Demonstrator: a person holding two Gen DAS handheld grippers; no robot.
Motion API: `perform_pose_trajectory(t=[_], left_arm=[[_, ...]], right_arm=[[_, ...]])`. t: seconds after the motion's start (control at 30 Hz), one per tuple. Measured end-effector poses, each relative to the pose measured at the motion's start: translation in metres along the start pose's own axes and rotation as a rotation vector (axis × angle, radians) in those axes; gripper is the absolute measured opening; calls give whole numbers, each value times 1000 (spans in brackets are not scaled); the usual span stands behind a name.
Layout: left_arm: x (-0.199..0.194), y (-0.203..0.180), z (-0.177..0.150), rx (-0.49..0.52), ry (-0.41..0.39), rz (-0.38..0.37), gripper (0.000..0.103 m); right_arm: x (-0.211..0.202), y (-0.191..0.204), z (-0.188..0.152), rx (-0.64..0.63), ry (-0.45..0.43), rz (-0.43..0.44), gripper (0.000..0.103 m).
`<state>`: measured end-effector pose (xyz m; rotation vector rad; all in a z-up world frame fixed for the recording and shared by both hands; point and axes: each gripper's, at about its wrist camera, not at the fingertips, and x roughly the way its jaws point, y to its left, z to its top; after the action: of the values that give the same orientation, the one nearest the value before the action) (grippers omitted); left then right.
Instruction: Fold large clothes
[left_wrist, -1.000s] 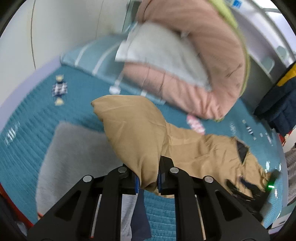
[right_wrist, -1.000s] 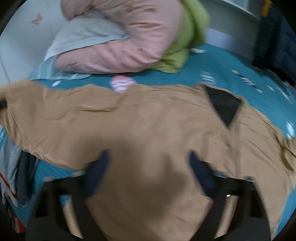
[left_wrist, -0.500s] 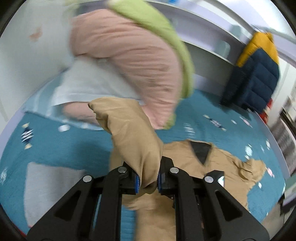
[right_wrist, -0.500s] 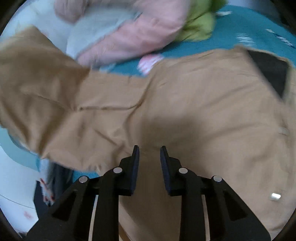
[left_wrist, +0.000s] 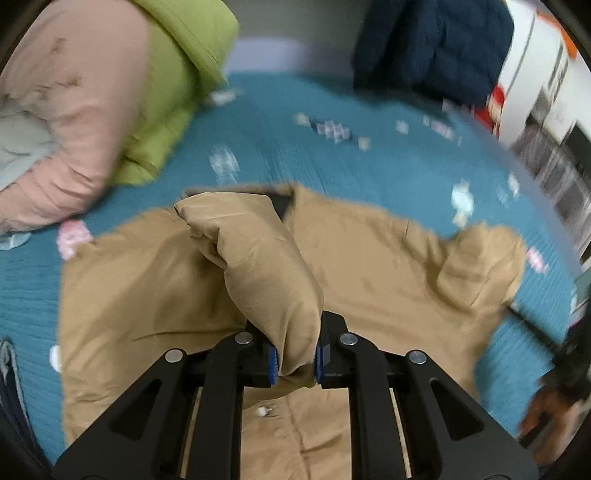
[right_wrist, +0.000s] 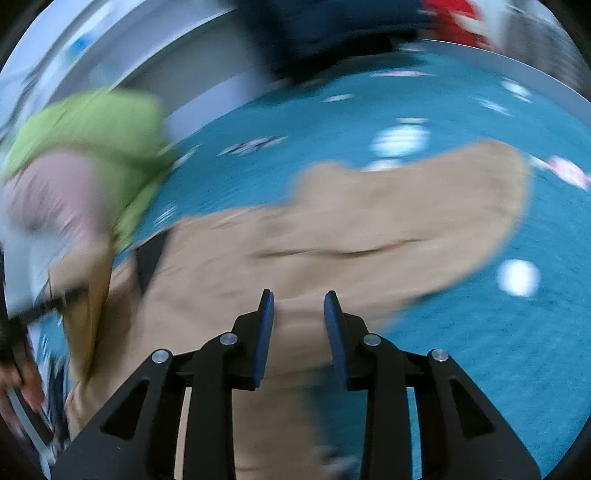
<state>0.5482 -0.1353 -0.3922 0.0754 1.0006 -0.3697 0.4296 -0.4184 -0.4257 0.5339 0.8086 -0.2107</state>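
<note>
A large tan jacket (left_wrist: 369, 266) lies spread on a teal bedspread (left_wrist: 332, 166). My left gripper (left_wrist: 294, 363) is shut on its left sleeve (left_wrist: 258, 258) and holds it lifted over the jacket's body, near the dark collar lining (left_wrist: 282, 202). In the blurred right wrist view the jacket's right sleeve (right_wrist: 424, 214) stretches out to the right. My right gripper (right_wrist: 299, 314) is open and empty above the jacket's body (right_wrist: 229, 280). The left hand and gripper show at that view's left edge (right_wrist: 22, 332).
A pink and green quilt pile (left_wrist: 92, 103) lies at the bed's far left. A navy jacket (left_wrist: 424, 48) hangs at the back right. Grey and dark clothes (left_wrist: 7, 387) lie at the bed's near left edge. The bed's right edge (left_wrist: 535, 192) curves past shelving.
My left gripper has carried the sleeve rightward across the jacket's body. My right gripper has opened wider and swung right, toward the other sleeve.
</note>
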Motion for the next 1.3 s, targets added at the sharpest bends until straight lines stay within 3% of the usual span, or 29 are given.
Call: perform_pose_trajectory(t=[0.2, 0.43, 0.47, 0.53, 0.73, 0.83, 0.93, 1.0, 1.17, 1.3], left_arm=[[50, -17, -25, 20, 118, 46, 22], [48, -52, -24, 53, 108, -32, 34], [48, -58, -22, 56, 103, -40, 40], [42, -72, -19, 67, 74, -74, 48], [42, -116, -16, 129, 60, -129, 49], [63, -131, -25, 159, 125, -128, 49], [90, -140, -39, 193, 202, -87, 48], [96, -140, -42, 188, 188, -85, 48], [92, -133, -37, 149, 207, -133, 48], [51, -98, -31, 48, 115, -237, 51]], right_arm=[[5, -79, 14, 238, -29, -104, 47], [9, -144, 19, 478, -43, -99, 52], [11, -149, 21, 502, -50, -95, 53], [16, -158, 28, 517, -64, -77, 55], [36, -173, 49, 515, -103, -41, 57], [36, -170, 52, 491, -128, -8, 53], [30, -167, 57, 502, -155, 65, 16], [19, -158, 62, 479, -193, 94, 9], [-25, -91, 83, 314, -298, 209, 8], [-47, -21, 82, 167, -306, 326, 8]])
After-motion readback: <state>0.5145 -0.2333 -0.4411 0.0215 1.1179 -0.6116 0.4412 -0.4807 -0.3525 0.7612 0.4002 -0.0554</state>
